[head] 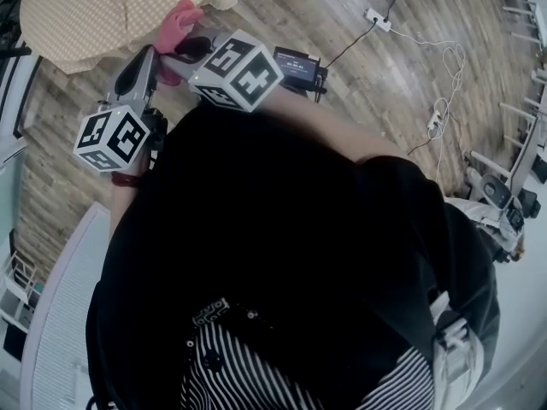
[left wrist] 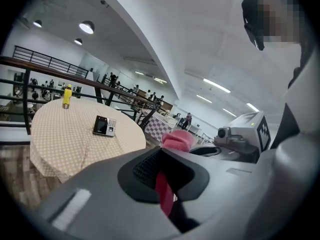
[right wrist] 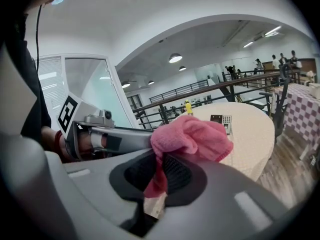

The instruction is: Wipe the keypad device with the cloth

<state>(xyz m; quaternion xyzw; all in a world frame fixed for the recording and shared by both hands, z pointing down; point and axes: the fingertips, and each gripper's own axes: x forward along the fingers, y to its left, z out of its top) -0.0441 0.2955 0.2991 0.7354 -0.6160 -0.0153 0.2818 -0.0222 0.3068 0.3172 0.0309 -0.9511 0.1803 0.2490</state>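
The pink cloth is held up in the air between both grippers, in front of the person's chest. In the left gripper view a strip of the pink cloth is pinched in my left gripper, with its bunched end sticking out past the tips. My right gripper is shut on the cloth too. The keypad device lies flat on a round table with a cream cloth, some way off; it also shows as the keypad device in the right gripper view.
A yellow bottle stands on the round table beyond the keypad. A checked table and black railings lie further back. Cables and a power strip run over the wooden floor, and a white surface curves at lower left.
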